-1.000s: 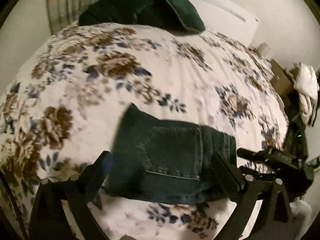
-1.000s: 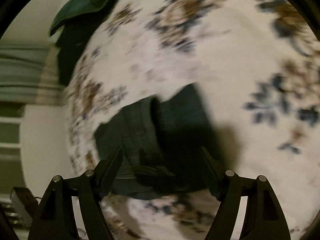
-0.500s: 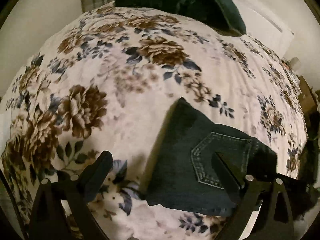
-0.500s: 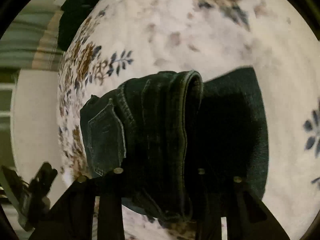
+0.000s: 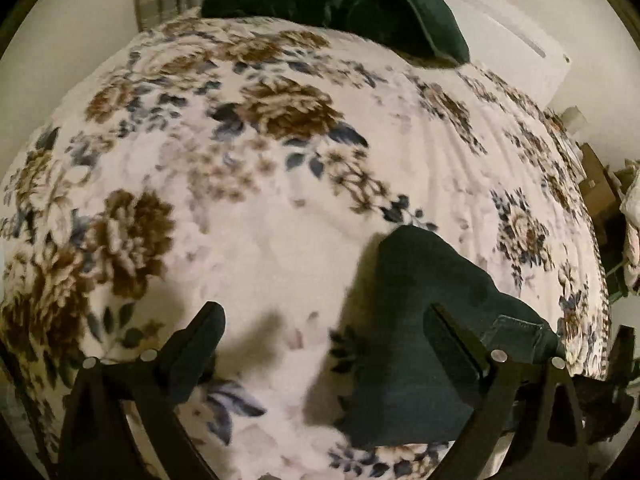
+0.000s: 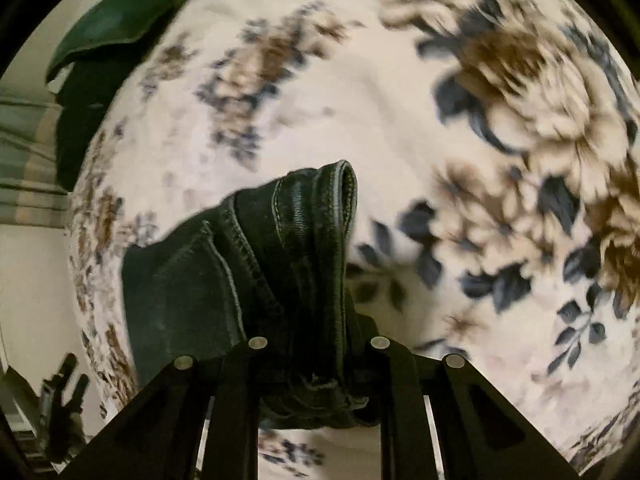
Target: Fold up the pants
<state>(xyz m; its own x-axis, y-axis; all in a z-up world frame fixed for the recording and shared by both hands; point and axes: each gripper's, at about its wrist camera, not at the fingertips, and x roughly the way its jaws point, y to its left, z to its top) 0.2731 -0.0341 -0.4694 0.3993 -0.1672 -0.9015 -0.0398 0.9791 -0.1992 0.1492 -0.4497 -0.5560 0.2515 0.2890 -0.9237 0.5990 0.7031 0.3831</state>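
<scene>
The dark blue jeans [image 6: 256, 272] are a folded bundle. My right gripper [image 6: 316, 344] is shut on the bundle's thick edge and holds it lifted off the floral bedspread [image 6: 400, 120]. In the left wrist view the jeans [image 5: 416, 320] hang at the lower right, partly behind my right finger [image 5: 452, 344]. My left gripper [image 5: 324, 340] is open and empty over the bedspread [image 5: 260, 220], left of the jeans.
Dark green pillows [image 5: 360, 0] lie at the head of the bed; they also show in the right wrist view [image 6: 116, 28]. A white headboard [image 5: 512, 48] stands behind them. Boxes and pale cloth [image 5: 628, 216] sit past the bed's right edge.
My right gripper closed on the folded jeans and lifted them. My left gripper swung left, away from the jeans, which now sit at the right of its view.
</scene>
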